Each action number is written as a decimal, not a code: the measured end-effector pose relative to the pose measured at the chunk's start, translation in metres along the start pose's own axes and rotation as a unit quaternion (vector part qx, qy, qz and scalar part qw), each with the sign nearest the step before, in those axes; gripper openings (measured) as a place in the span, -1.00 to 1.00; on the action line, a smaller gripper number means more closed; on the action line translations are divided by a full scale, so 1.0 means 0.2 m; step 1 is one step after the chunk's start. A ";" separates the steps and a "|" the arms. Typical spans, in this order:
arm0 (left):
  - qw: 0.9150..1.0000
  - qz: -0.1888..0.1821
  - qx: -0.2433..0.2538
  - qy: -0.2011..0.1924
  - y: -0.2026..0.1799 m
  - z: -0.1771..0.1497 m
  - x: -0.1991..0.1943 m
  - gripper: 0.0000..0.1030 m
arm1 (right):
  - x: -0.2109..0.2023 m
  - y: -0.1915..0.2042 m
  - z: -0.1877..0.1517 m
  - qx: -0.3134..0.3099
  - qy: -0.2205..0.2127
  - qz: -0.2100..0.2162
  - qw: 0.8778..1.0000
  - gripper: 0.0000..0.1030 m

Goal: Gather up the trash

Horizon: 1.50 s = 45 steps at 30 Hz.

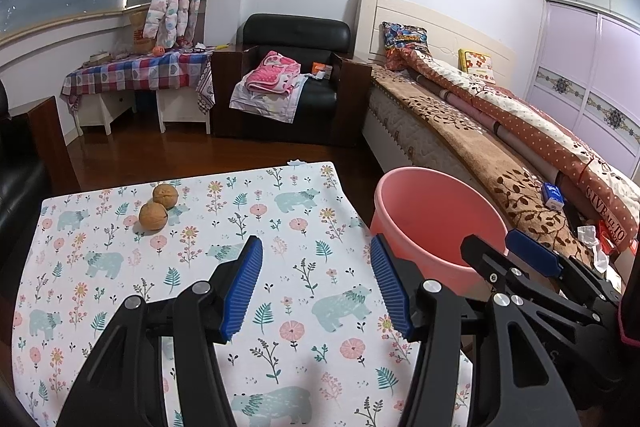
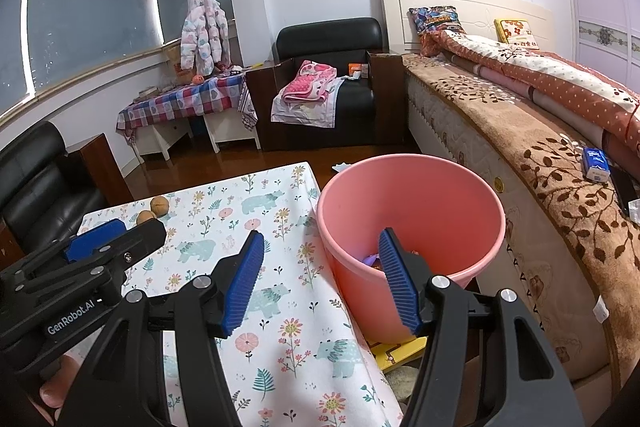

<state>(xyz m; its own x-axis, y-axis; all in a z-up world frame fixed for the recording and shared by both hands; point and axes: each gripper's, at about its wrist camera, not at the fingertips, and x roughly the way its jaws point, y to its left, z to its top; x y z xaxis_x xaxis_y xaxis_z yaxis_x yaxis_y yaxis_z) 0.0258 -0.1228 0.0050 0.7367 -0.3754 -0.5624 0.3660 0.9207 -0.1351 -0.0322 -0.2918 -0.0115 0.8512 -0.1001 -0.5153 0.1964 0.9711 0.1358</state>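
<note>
Bedroom clutter rings your floral bear-print tablecloth (image 1: 280,203), where two walnuts (image 1: 159,206) sit touching, well beyond your left gripper (image 1: 316,289) and off past its left fingertip. Both grippers are spread open and hold nothing. Your right gripper (image 2: 320,281) straddles the near rim of the pink bucket (image 2: 412,211), its right finger over what may be wrappers inside.
</note>
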 end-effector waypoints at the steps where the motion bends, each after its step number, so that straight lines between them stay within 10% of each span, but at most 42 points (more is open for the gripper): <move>1: 1.000 0.000 0.000 0.000 0.00 0.00 0.00 0.09 | 0.00 0.00 -0.01 -0.001 0.000 0.000 1.000 0.17; 45: 1.000 -0.001 0.004 0.011 0.01 -0.03 0.03 0.09 | 0.05 -0.05 -0.05 0.000 0.013 -0.004 1.000 0.17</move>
<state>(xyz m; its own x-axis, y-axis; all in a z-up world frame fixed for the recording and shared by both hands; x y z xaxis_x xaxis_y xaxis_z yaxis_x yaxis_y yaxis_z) 0.0267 -0.1214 -0.0038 0.7231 -0.3756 -0.5797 0.3731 0.9187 -0.1299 -0.0310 -0.3009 -0.0262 0.8363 -0.1026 -0.5385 0.2034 0.9703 0.1310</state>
